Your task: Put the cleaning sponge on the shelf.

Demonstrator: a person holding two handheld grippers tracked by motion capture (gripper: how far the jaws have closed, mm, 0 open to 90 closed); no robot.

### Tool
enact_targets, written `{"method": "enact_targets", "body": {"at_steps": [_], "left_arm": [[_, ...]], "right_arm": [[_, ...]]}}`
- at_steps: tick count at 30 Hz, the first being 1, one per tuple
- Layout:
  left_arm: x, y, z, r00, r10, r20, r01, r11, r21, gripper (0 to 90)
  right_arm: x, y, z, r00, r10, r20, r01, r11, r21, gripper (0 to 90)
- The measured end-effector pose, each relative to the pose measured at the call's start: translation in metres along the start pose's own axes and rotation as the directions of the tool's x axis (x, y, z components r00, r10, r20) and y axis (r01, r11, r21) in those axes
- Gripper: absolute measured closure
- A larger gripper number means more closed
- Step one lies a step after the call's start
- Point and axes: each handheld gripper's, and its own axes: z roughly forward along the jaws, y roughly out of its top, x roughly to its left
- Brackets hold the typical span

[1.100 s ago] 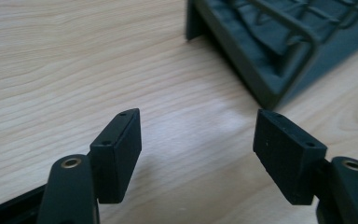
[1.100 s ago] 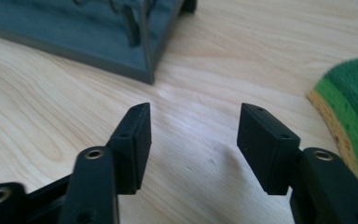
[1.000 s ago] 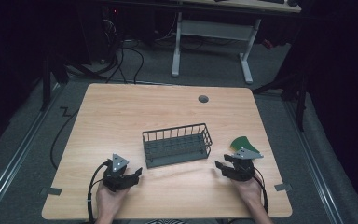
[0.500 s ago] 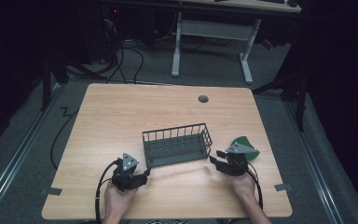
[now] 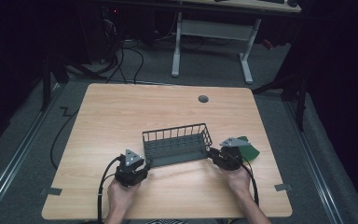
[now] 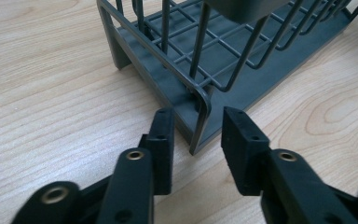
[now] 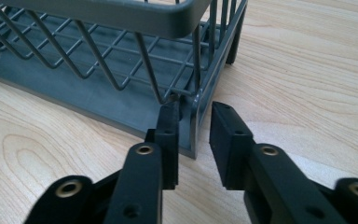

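Note:
A dark grey wire dish rack point(image 5: 177, 147) stands empty on the wooden table point(image 5: 121, 116), near its front middle. My left gripper point(image 5: 144, 166) is at the rack's front left corner. In the left gripper view the rack's corner post point(image 6: 200, 116) stands between the jaws of my left gripper point(image 6: 196, 135), with a gap on both sides. My right gripper point(image 5: 213, 154) is at the front right corner. My right gripper point(image 7: 193, 135) straddles that corner post point(image 7: 196, 126), its pads close to it but apart. Both pairs of jaws have just been closing.
A green flat thing point(image 5: 250, 150) lies on the table just behind my right hand. A round cable hole point(image 5: 203, 99) sits at the table's back middle. A white desk frame point(image 5: 212, 35) and cables are on the floor beyond the table.
Both hands have moved inward to the rack's front corners. Each pair of jaws has narrowed around its corner post.

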Motion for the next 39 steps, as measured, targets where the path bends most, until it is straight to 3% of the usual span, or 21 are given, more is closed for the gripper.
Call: {"method": "enact_targets", "body": {"at_steps": [8,17,25,39], "left_arm": [[0.002,0.003,0.003,1.0,-0.007,0.006,0.007,1.0,0.003,79.9],[0.001,0.008,0.007,0.9995,0.031,-0.002,-0.031,0.9994,0.017,85.4],[0.004,0.021,0.013,0.9989,0.042,0.02,-0.042,0.9988,0.024,86.1],[0.004,0.047,0.038,0.9982,0.031,0.051,-0.032,0.9993,0.022,86.3]], "right_arm": [[0.001,0.004,0.0,0.9997,-0.025,0.002,0.025,1.0,0.008,86.1],[-0.002,0.008,0.001,0.9996,-0.028,0.0,0.028,0.999,0.025,86.3],[-0.012,0.017,0.002,0.9999,0.011,-0.005,-0.011,0.999,0.039,86.3],[-0.039,0.034,0.005,0.9942,0.1,0.038,-0.103,0.992,0.067,86.2]]}}
